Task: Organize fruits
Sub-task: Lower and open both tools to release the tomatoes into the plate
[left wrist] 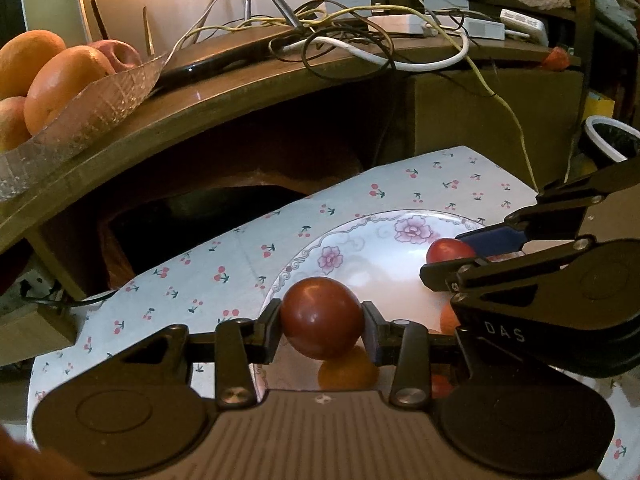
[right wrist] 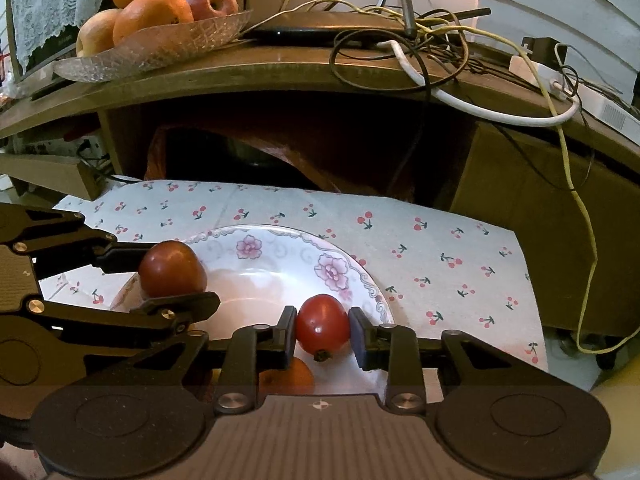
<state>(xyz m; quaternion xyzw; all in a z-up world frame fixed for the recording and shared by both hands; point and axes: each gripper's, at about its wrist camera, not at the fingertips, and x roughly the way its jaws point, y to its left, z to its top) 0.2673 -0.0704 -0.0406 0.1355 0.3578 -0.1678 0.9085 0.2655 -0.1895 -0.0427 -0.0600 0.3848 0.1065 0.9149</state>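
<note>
My left gripper [left wrist: 322,330] is shut on a dark red tomato [left wrist: 321,317] and holds it above the flowered plate [left wrist: 360,236]. It shows at the left of the right wrist view [right wrist: 168,286] with that tomato [right wrist: 172,268]. My right gripper [right wrist: 322,334] is shut on a brighter red tomato [right wrist: 322,324] above the plate [right wrist: 280,248]; it also shows in the left wrist view [left wrist: 460,258] with its tomato [left wrist: 448,250]. An orange fruit [left wrist: 346,372] lies on the plate under the grippers and shows in the right wrist view [right wrist: 288,378].
A glass bowl [right wrist: 160,48] with oranges [right wrist: 152,16] and an apple [right wrist: 208,0] stands on the wooden shelf [right wrist: 280,72] behind; it also shows in the left wrist view [left wrist: 100,104]. Tangled cables [right wrist: 420,40] lie on the shelf. A cherry-print cloth [right wrist: 440,248] covers the table.
</note>
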